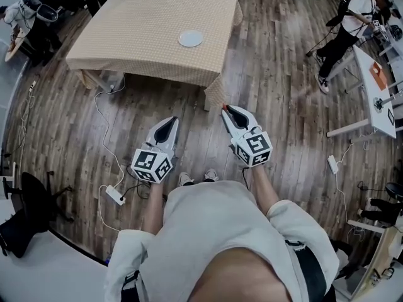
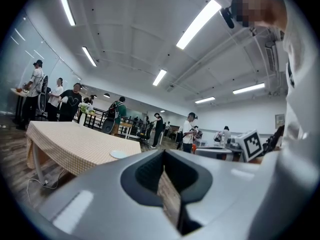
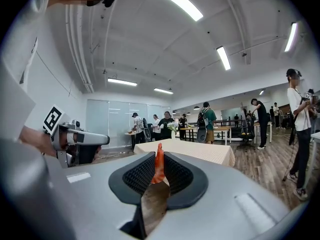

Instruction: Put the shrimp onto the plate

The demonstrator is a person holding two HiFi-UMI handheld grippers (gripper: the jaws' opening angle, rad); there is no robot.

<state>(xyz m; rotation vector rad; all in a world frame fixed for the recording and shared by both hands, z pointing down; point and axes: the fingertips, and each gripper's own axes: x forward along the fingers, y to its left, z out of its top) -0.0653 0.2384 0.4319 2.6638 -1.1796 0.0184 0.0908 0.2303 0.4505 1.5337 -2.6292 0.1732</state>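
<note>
The wooden floor (image 1: 271, 74) takes up most of the head view, with a bare stretch between the person's feet and the tabletop (image 1: 138, 30) at 12 o'clock. A checkered cloth hangs over the tabletop's edges. Its near edge runs across the view, and the near right corner is the part closest to the grippers. There is open floor along its right side toward 2 o'clock.

A white desk (image 1: 376, 99) closes the room at 3 o'clock, and a black chair (image 1: 31, 200) sits at 8 o'clock. Cables trail to one power strip (image 1: 114, 195) at 8 o'clock, near the person's feet. A second power strip (image 1: 333, 163) lies at 4 o'clock.

The white plate (image 1: 191, 39) rests on the right half of the tabletop, well in from every edge.

The left gripper (image 1: 171, 122) is held level over the floor, short of the tabletop. Its jaws meet at the tips with nothing between them. The right gripper (image 1: 227, 111), just beside it, is closed narrowly on the shrimp (image 3: 159, 163). The shrimp is an orange piece standing upright between the pads, well apart from the plate.

Each gripper's cube (image 1: 152, 165) bears black-and-white square marker patterns.
</note>
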